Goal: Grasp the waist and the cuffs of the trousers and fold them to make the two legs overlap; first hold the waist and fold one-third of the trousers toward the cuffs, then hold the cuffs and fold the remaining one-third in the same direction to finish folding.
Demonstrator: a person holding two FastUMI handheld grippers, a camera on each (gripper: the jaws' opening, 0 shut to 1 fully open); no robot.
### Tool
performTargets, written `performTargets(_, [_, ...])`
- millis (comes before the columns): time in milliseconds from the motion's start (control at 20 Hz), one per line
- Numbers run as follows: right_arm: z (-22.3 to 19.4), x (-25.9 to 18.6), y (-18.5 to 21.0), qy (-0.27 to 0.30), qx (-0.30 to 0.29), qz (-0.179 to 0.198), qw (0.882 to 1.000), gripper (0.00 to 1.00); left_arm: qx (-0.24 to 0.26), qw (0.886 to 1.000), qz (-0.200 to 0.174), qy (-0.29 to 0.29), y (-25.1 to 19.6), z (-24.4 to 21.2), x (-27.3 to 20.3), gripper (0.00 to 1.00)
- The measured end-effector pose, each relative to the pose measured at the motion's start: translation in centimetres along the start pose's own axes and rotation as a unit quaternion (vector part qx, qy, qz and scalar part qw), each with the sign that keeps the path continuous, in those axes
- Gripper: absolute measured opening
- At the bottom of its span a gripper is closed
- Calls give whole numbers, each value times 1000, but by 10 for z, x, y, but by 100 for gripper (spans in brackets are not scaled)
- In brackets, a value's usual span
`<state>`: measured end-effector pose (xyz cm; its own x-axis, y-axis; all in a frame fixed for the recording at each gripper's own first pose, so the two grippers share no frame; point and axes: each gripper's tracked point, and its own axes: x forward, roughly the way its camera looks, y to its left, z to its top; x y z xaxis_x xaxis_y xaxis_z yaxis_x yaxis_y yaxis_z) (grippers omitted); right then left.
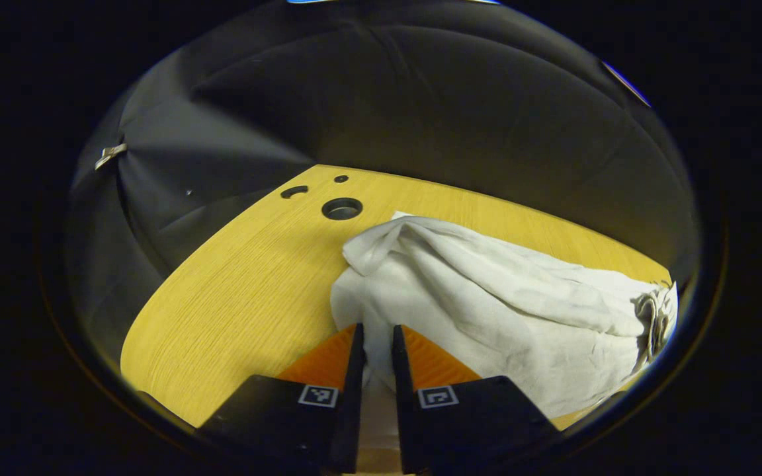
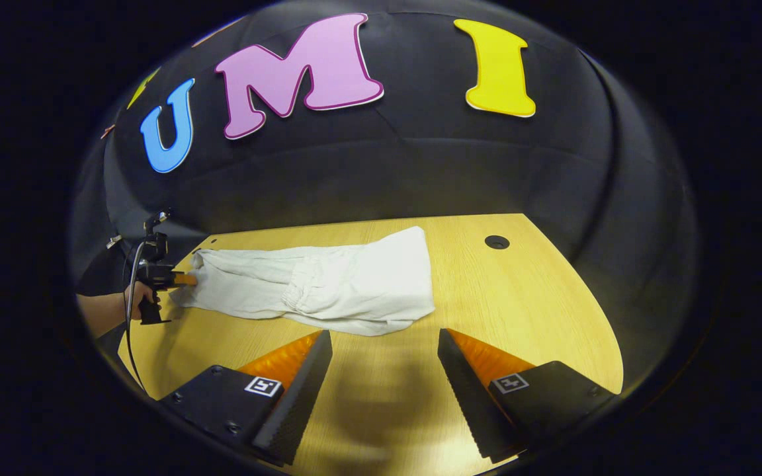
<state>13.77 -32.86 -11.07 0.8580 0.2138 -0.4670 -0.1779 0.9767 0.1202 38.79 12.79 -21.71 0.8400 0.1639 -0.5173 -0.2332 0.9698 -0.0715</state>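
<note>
White trousers (image 2: 328, 287) lay on the wooden tabletop (image 2: 526, 311), partly folded, with the gathered elastic waist lying over the legs near the middle of the cloth. In the right gripper view the right gripper (image 2: 384, 340) hovered just in front of the trousers, jaws wide apart, holding nothing, both fingers clear of the cloth. A round cable hole (image 2: 497, 242) sat in the tabletop beyond the trousers, off to their right side. At the trousers' far left end the left gripper (image 2: 182, 279) met the cuff end, held by a hand (image 2: 139, 297) with a cable hanging from the unit.

In the left gripper view the left gripper (image 1: 376, 344) had its jaws nearly together, clamped on a fold of the trousers (image 1: 487, 304) between the fingers. The cloth was bunched up from there toward the right, with a drawstring (image 1: 652, 314) at the far end. Beyond the trousers on the tabletop (image 1: 242, 291) were a larger round hole (image 1: 342, 208) and two small dark marks next to it.
</note>
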Motion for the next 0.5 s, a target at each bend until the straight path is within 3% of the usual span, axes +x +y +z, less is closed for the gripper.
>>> performTargets(150, [13,-9,-4,-12,-15,-2,1000,99,-10,1000,-9,-4,-3,1,0,10])
performTargets(500, [14,-19,-19,-20,-44,-28,998,99,-69,995,-49,-45,-8,20,-14,6])
